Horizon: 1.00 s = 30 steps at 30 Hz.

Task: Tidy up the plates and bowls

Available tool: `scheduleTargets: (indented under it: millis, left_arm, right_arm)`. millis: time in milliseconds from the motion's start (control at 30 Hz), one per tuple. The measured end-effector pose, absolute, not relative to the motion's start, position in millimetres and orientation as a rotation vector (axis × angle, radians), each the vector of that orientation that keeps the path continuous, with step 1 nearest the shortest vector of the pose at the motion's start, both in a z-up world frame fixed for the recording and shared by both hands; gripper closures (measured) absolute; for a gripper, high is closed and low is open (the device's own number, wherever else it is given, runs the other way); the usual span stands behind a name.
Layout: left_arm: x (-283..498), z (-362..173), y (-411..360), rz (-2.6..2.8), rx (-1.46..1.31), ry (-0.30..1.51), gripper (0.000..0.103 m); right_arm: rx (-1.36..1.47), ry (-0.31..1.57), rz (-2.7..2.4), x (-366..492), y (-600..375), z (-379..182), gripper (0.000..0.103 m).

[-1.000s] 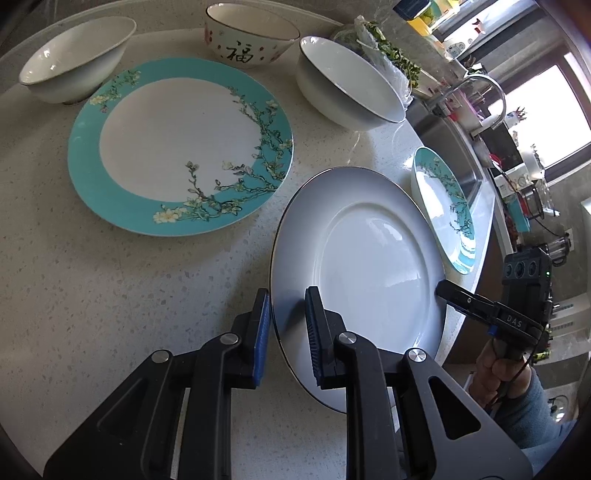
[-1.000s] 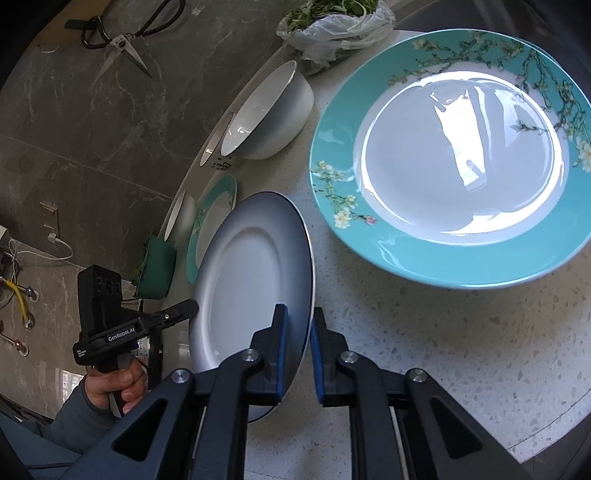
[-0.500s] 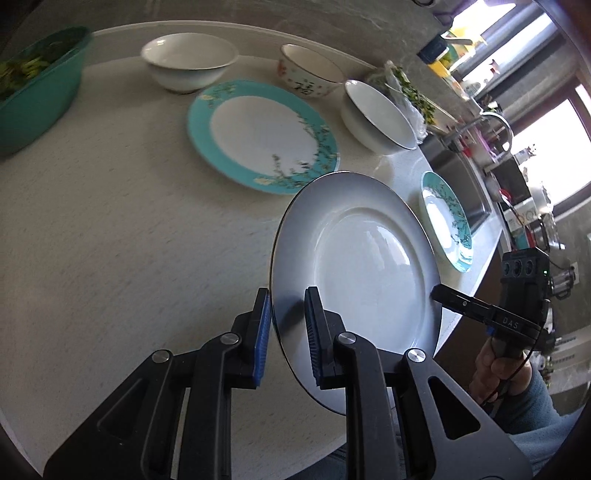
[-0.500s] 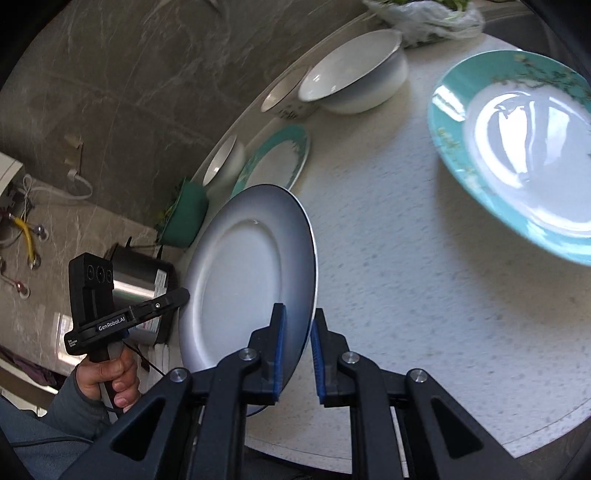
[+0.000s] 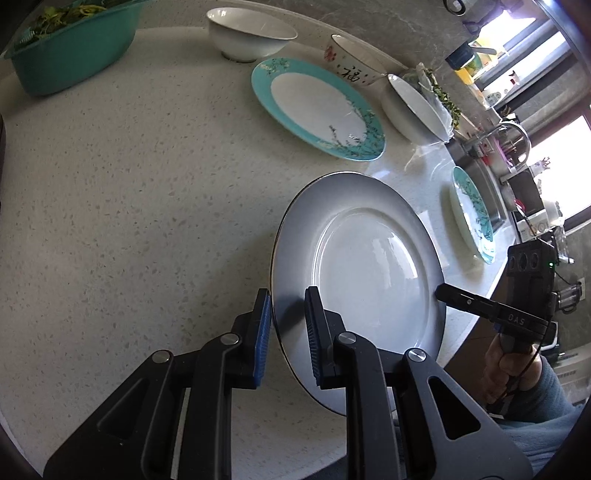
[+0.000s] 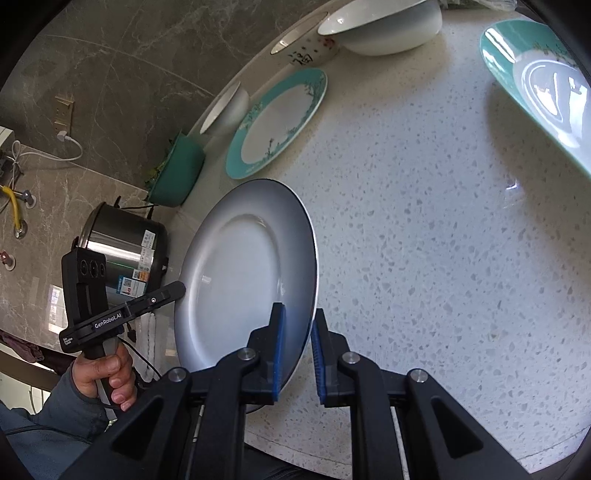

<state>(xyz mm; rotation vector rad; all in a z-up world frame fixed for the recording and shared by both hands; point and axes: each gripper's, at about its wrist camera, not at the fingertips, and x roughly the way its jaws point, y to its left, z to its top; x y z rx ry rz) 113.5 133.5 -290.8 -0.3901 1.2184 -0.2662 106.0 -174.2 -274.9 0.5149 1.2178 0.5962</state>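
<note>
A second ago the white plate point(image 5: 362, 266) hung just over the large teal floral plate point(image 5: 314, 107); now it is carried well back from it, over bare speckled tabletop point(image 5: 129, 192) near the front edge, so the view takes in more of the row behind. From left to right there: a green basin of greens point(image 5: 70, 40), a white bowl point(image 5: 247, 35), the large teal floral plate, a bowl with a Chinese character point(image 5: 351, 62), a second white bowl point(image 5: 413, 107) and, far right by the sink, a smaller teal floral plate point(image 5: 472, 214). The left hand-held gripper point(image 5: 286, 325) is clamped on the white plate's left rim, and the right hand-held gripper point(image 6: 297, 352) is clamped on the opposite rim, the plate held tilted between them, clear of the tabletop. Judging by this retreat, the plate is likely being repositioned before it is stacked with the other plates; none are stacked yet, and the bowls stand separate.
</note>
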Motion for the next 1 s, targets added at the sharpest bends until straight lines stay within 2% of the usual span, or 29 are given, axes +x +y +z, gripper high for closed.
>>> scheduleTargets:
  millis: [567,1000]
  left_arm:
    - [135,-314,135,-0.284,-0.378,1.253,0.085]
    - [136,-304,140,-0.292,-0.387,1.232,0.082]
  right_arm:
    - [0.466,1.220,0.551,108,-165,-278,0.087]
    - [0.352,1.188,0.519,103,-155,-270,0.082]
